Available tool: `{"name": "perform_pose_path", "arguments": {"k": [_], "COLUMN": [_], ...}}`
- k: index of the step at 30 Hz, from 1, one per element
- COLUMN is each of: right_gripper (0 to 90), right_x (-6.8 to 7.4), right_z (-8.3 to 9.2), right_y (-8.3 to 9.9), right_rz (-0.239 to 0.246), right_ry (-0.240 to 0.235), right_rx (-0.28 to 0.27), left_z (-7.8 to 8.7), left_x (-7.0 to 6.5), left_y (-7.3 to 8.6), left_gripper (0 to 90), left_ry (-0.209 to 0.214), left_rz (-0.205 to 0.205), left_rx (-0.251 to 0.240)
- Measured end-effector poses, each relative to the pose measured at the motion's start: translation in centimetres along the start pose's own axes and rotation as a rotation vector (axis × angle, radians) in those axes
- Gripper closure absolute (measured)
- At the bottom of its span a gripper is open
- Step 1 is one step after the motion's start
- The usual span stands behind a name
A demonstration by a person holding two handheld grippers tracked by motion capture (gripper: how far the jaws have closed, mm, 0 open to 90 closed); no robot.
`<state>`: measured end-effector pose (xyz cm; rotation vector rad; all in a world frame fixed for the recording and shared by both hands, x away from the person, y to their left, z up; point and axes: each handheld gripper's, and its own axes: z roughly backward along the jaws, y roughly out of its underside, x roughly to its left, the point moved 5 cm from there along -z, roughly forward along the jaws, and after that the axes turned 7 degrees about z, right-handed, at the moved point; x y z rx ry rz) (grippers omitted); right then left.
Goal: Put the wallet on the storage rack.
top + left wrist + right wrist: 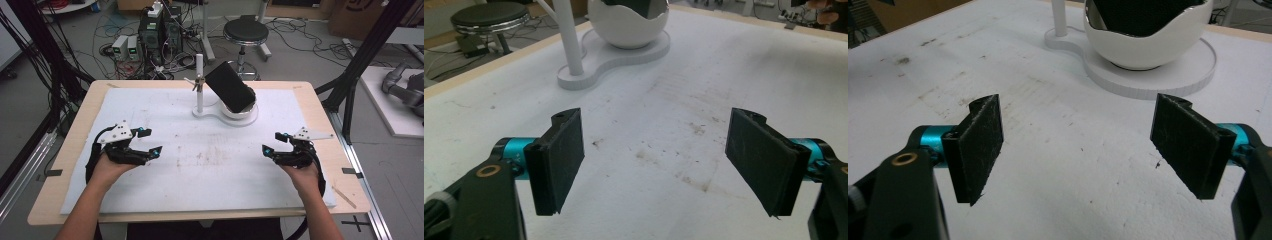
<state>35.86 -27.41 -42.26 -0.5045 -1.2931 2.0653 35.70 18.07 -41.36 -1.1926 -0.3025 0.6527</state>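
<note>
A black slab-shaped device (229, 86) leans tilted in a white bowl-shaped cradle (241, 109) on a white stand with an upright post (199, 82) at the back middle of the table. My left gripper (150, 141) rests at the left of the white mat, open, nothing between its pads (560, 160). My right gripper (274, 143) rests at the right, also open and holding nothing, its pads (976, 147) wide apart. In the left gripper view the cradle (629, 27) and post (568, 40) stand ahead; in the right gripper view the cradle (1148, 42) is close ahead.
A stained white mat (200, 160) covers the wooden table (67, 150). Beyond the far edge are a black stool (245, 32), electronics boxes (159, 30) and many cables on the floor. Black frame struts (360, 55) rise at the right.
</note>
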Motion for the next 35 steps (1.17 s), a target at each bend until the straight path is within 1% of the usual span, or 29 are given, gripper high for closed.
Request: {"name": "perform_pose_path", "arguments": {"k": [4, 6, 8, 9, 10, 14, 16, 18, 22, 23, 24, 26, 31, 35], "right_gripper": [21.4, 21.4, 21.4, 21.4, 21.4, 21.4, 21.4, 21.4, 21.3, 21.3, 21.3, 21.3, 21.3, 21.3], "right_x": [-0.3, -0.3, -0.1, -0.1, 0.0, 0.0, 0.1, 0.2, 0.3, 0.3, 0.3, 0.4, 0.4, 0.2], "right_z": [0.0, 0.0, -0.1, -0.1, -0.1, -0.2, -0.4, -0.5, -0.6, -0.6, -0.6, -0.7, -0.8, -0.5], "right_y": [0.1, 0.2, 0.2, 0.1, 0.1, 0.1, 0.2, 0.2, 0.3, 0.3, 0.3, 0.3, 0.3, 0.2], "right_rz": [-0.003, -0.008, 0.001, 0.004, 0.006, 0.005, 0.006, 0.011, 0.014, 0.012, 0.011, 0.009, 0.015, 0.01], "right_ry": [0.009, 0.008, 0.008, 0.009, 0.007, 0.006, 0.001, -0.001, -0.009, -0.014, -0.015, -0.019, -0.02, -0.009], "right_rx": [0.004, 0.012, 0.015, 0.013, 0.013, 0.015, 0.023, 0.031, 0.038, 0.037, 0.038, 0.04, 0.043, 0.031], "left_z": [0.4, 0.5, 0.5, 0.5, 0.5, 0.8, 0.9, 0.8, 0.5, 0.4, 0.3, 0.3, 0.5, 0.6], "left_x": [0.6, 0.7, 0.9, 1.0, 1.0, 1.0, 1.1, 1.1, 1.1, 1.1, 1.1, 1.2, 1.3, 1.3], "left_y": [0.2, 0.3, 0.5, 0.6, 0.7, 0.5, 0.5, 0.5, 0.9, 0.9, 1.0, 1.0, 1.0, 1.0], "left_gripper": [23.1, 23.1, 23.1, 23.1, 23.1, 23.1, 23.1, 23.1, 23.1, 23.1, 23.1, 23.1, 23.1, 23.1], "left_ry": [-0.01, -0.011, -0.02, -0.027, -0.024, -0.03, -0.036, -0.036, -0.034, -0.038, -0.039, -0.031, -0.035, -0.033], "left_rz": [0.019, 0.025, 0.038, 0.039, 0.038, 0.046, 0.041, 0.047, 0.05, 0.052, 0.06, 0.056, 0.064, 0.074], "left_rx": [-0.016, -0.017, -0.009, -0.003, -0.002, -0.02, -0.021, -0.021, -0.002, 0.004, 0.003, 0.002, -0.003, -0.015]}}
